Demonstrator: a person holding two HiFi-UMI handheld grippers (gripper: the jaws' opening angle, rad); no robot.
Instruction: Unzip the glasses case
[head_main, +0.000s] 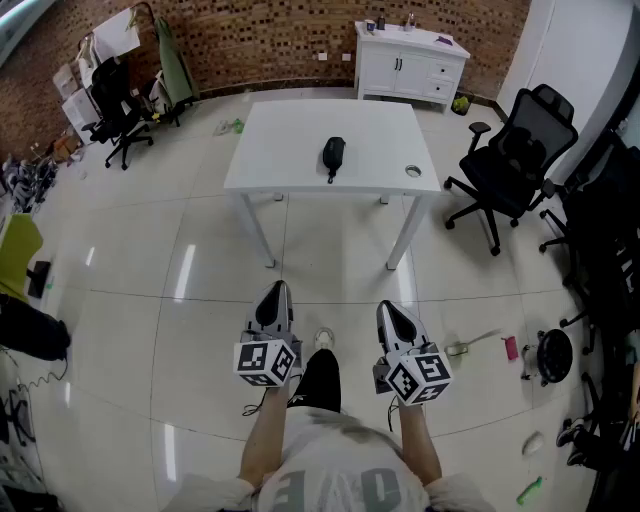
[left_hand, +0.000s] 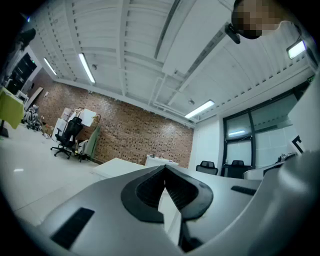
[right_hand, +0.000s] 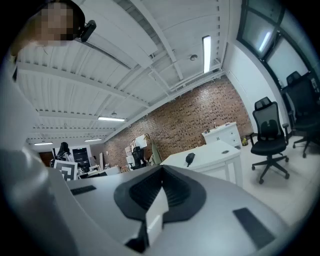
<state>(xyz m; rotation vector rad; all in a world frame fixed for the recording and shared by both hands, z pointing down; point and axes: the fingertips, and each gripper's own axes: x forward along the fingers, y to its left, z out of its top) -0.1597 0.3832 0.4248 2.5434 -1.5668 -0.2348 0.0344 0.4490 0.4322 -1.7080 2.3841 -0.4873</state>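
**Person stands back from a white counter, two closed hand-held grippers held low, glasses case untouched ahead**

Seen from the head camera, looking steeply down. Nearest, at 6 o'clock, is the person's pale shirt (head_main: 335, 470), with both forearms reaching forward. The left hand-held gripper (head_main: 277, 290) is at about 7 o'clock and the right hand-held gripper (head_main: 388, 308) at about 5 o'clock. Each carries a cube with square markers and points toward 12 o'clock, over a glossy pale tiled floor (head_main: 150, 290).

In the left gripper view, the left hand-held gripper (left_hand: 164, 167) has its two dark ribbed jaws meeting at the tip, with nothing between them. The right gripper view shows the right hand-held gripper (right_hand: 161, 167) the same way: jaws together, holding nothing.

Farther out, at 12 o'clock and well apart from both grippers, stands a white counter (head_main: 290, 160). The glasses case (head_main: 333, 155), dark and oblong, lies near the middle of the counter top. A small round hole (head_main: 413, 171) sits near the counter's corner at 1 o'clock. In the right gripper view the case (right_hand: 190, 159) shows as a small dark shape on the counter (right_hand: 215, 150).

At 2 o'clock is a black office chair (head_main: 515, 160). At 10 o'clock, farther off, is another black chair (head_main: 115, 105). Farthest, at 12 to 1 o'clock, a white cabinet (head_main: 410, 62) stands against a brick wall (head_main: 260, 40).
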